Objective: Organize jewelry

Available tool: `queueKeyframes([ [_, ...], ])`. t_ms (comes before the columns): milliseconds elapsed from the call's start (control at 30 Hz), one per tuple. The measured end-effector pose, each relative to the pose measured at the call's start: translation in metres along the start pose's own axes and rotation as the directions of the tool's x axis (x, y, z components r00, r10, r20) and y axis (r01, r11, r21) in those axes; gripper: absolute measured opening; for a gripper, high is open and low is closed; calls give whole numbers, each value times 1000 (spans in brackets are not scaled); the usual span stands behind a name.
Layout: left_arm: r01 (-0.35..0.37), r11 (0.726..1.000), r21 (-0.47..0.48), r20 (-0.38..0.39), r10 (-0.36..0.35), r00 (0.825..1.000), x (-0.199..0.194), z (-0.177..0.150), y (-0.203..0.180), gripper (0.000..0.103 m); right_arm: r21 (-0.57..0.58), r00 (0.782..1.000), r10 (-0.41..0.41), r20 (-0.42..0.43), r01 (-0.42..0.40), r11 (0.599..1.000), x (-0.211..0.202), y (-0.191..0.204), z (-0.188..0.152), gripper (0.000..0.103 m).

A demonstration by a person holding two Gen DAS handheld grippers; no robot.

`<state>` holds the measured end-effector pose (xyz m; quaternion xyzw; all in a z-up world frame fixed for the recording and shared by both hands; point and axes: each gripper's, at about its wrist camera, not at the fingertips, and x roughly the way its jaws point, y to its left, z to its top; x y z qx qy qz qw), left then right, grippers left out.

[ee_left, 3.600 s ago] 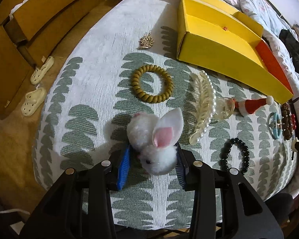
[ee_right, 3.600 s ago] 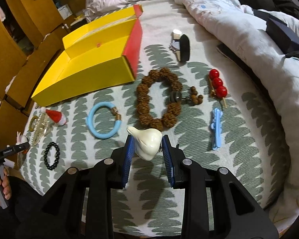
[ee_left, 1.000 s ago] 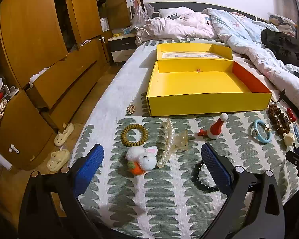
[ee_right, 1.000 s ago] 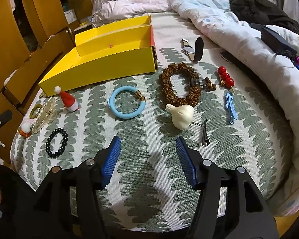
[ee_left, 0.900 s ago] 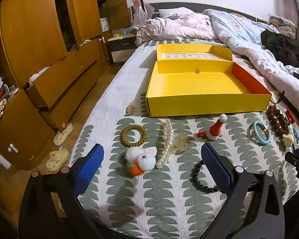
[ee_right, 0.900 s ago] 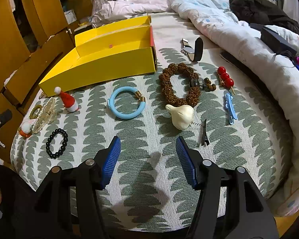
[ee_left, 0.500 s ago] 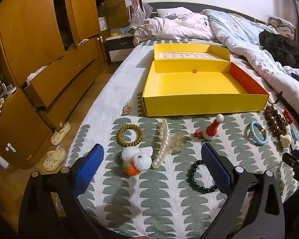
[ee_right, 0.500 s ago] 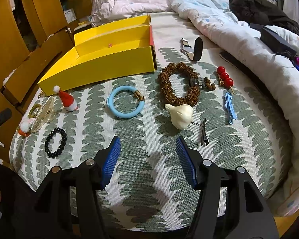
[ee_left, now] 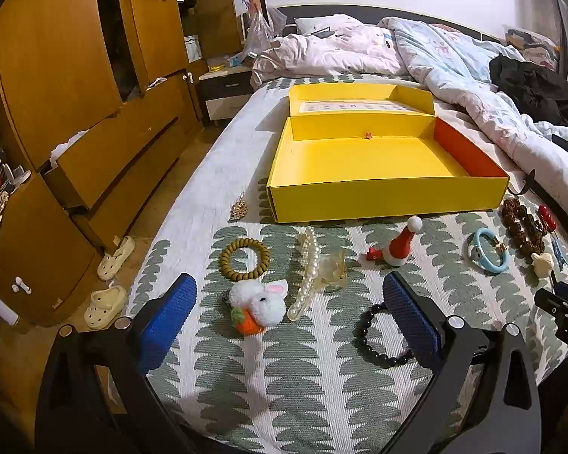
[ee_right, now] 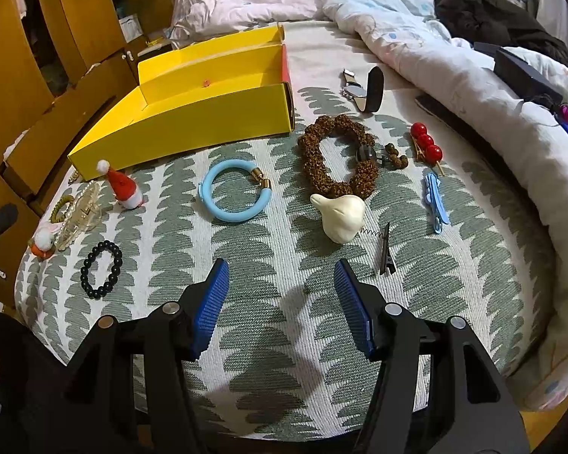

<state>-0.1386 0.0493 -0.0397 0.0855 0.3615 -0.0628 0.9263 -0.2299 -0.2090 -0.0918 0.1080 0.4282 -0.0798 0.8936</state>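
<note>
An open yellow box (ee_left: 382, 159) lies on the bed and holds nothing; it also shows in the right wrist view (ee_right: 193, 113). My left gripper (ee_left: 289, 314) is open and empty, raised above a white bunny clip (ee_left: 261, 304), a pearl hair claw (ee_left: 310, 272), a brown coil tie (ee_left: 244, 259) and a black bead bracelet (ee_left: 378, 335). My right gripper (ee_right: 282, 297) is open and empty, just short of a cream garlic-shaped piece (ee_right: 340, 217). A blue bangle (ee_right: 234, 191), a brown seed bracelet (ee_right: 337, 160) and a santa hat clip (ee_right: 123, 187) lie beyond it.
A watch (ee_right: 363, 89), red bead pin (ee_right: 426, 145), blue clip (ee_right: 435, 202) and black clip (ee_right: 385, 253) lie at right. A rumpled duvet (ee_right: 454, 60) borders the right side. Wooden wardrobes (ee_left: 56, 94) and slippers (ee_left: 110, 280) stand left of the bed.
3.6 s ago my left gripper was shut on the bunny clip and my right on the garlic piece. Both pieces now lie on the bed, and both grippers are open and drawn back.
</note>
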Motion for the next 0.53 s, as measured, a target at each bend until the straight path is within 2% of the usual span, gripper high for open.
queueKeyframes([
  [533, 26, 1000, -14, -22, -26, 999, 2, 1, 1, 97, -1, 1000, -3, 0, 3, 1000, 0, 0, 0, 61],
])
